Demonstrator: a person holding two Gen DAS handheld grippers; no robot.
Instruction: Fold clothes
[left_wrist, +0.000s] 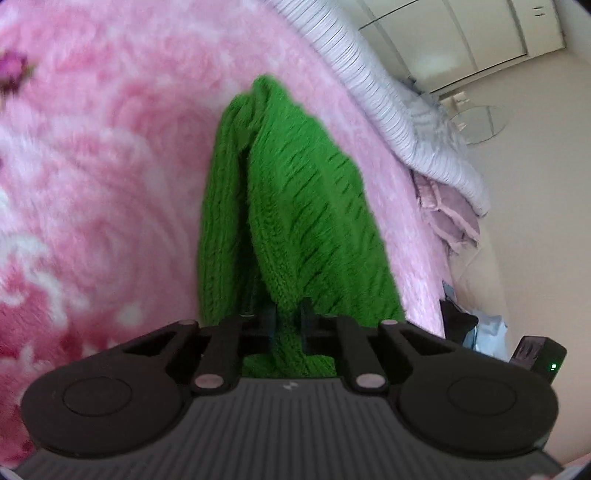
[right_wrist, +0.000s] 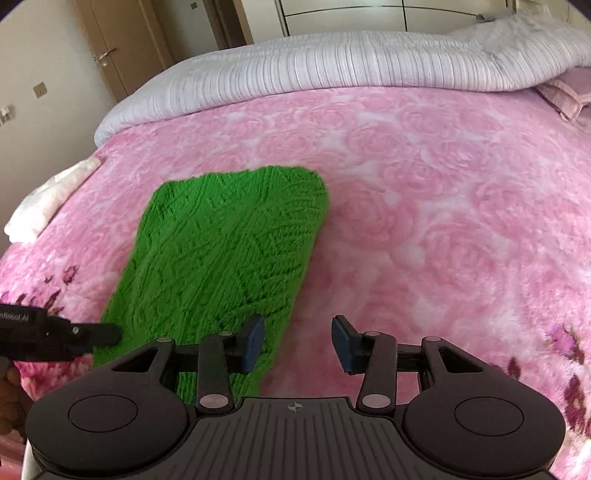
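A green knitted garment (right_wrist: 221, 258) is shown lying on a bed covered by a pink rose-patterned blanket (right_wrist: 424, 184). In the right wrist view the garment is seen as a long folded panel, flat on the blanket and left of centre, its far end rounded and its near end reaching under the gripper body. The right gripper (right_wrist: 298, 341) is held above the near right edge of the garment with its jaws released; the blue pads (right_wrist: 255, 341) stand well apart, the left pad over the green knit, the right pad over bare blanket, and nothing is pressed between them. At the left edge of the same view the left gripper (right_wrist: 107, 334) is seen meeting the near left corner of the garment. In the left wrist view the jaws of the left gripper (left_wrist: 288, 317) are clenched on a bunched fold of the green knit (left_wrist: 288, 206), which is drawn up between them and runs away from the camera in two raised ridges. A striped white and lilac duvet (right_wrist: 332, 62) is piled along the far end of the bed, and a small white cloth (right_wrist: 48, 199) lies at the blanket's left edge. A wooden door (right_wrist: 110, 44) and pale cupboard fronts (left_wrist: 461, 37) are visible behind the bed.
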